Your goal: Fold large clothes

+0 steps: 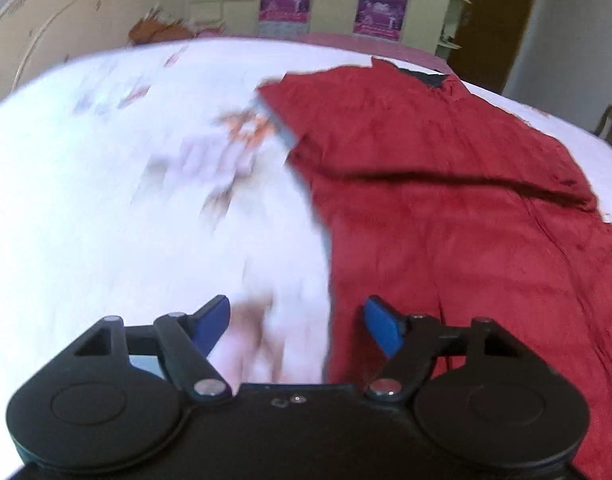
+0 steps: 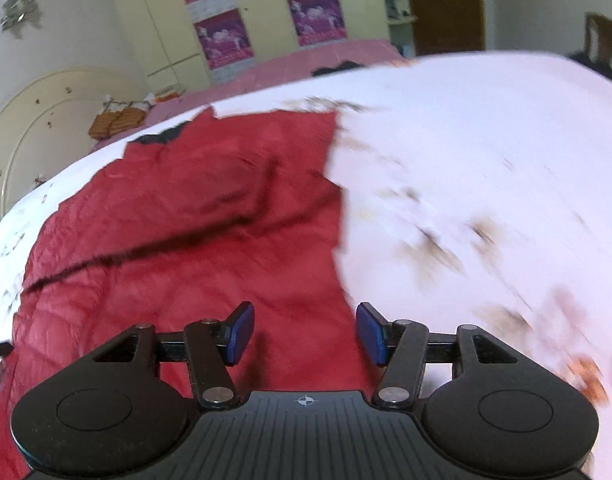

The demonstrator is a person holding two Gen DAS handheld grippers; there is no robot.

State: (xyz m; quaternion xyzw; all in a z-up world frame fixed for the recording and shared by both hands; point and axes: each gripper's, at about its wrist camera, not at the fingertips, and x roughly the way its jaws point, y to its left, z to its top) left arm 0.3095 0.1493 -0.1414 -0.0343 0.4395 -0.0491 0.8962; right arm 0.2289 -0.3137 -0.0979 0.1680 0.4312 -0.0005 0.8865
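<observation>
Red garment (image 1: 446,200) spread flat on the white patterned bedsheet (image 1: 106,200), collar end with its dark lining at the far side, hem end towards the near edge, so laid out lengthwise ready for a fold. One long crease across the middle of the cloth, probably where an arm or a side panel already lies turned over the body. Left gripper (image 1: 302,330) hanging above the garment's left border, blue pads apart with nothing between them, only sheet and the red edge below, seemingly lined up to take that side. Right gripper (image 2: 304,332) hanging above the garment's right border, pads likewise apart and empty, red cloth under the gap and white sheet just to the right. Both held tilted downward from the near side, one at each long edge, likely so the two sides can be lifted as a pair. Wardrobe with pink posters (image 2: 226,36) and a curved headboard (image 2: 46,120) far behind, well apart from the work
</observation>
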